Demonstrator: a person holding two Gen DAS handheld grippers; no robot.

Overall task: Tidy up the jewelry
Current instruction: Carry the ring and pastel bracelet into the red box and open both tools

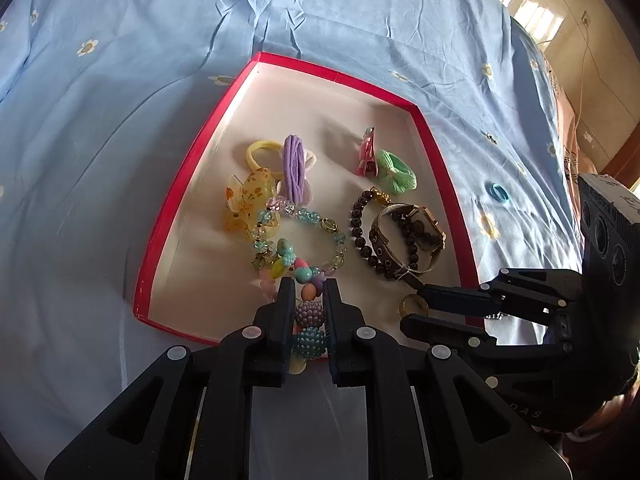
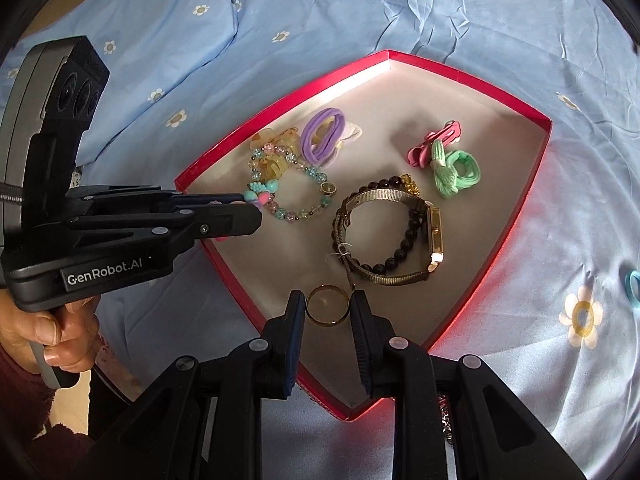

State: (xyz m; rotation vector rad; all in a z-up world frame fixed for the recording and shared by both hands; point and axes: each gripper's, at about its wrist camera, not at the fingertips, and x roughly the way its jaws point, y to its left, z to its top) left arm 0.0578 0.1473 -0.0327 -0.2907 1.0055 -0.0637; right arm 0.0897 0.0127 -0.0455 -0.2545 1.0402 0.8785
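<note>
A red box (image 1: 172, 216) with a pale floor lies on the blue flowered sheet and holds the jewelry. My left gripper (image 1: 308, 288) is shut on a chunky pastel bead bracelet (image 1: 307, 312) at the box's near edge; the bracelet's free end rests on the floor by a crystal bead bracelet (image 1: 316, 216). My right gripper (image 2: 327, 300) is shut on a gold ring (image 2: 328, 322), low over the box's near corner (image 2: 352, 416). Each gripper shows in the other view: the left gripper (image 2: 252, 205) with pastel beads (image 2: 260, 197), the right gripper (image 1: 416, 312) with the ring (image 1: 404, 304).
Also in the box: a gold watch (image 2: 436, 232) over a dark bead bracelet (image 2: 404, 248), a purple hair tie (image 1: 296, 164), a yellow hair tie (image 1: 262, 152), an amber clip (image 1: 244, 200), a pink clip (image 1: 366, 152), a green bow (image 1: 396, 172). A blue hair tie (image 1: 498, 192) lies on the sheet.
</note>
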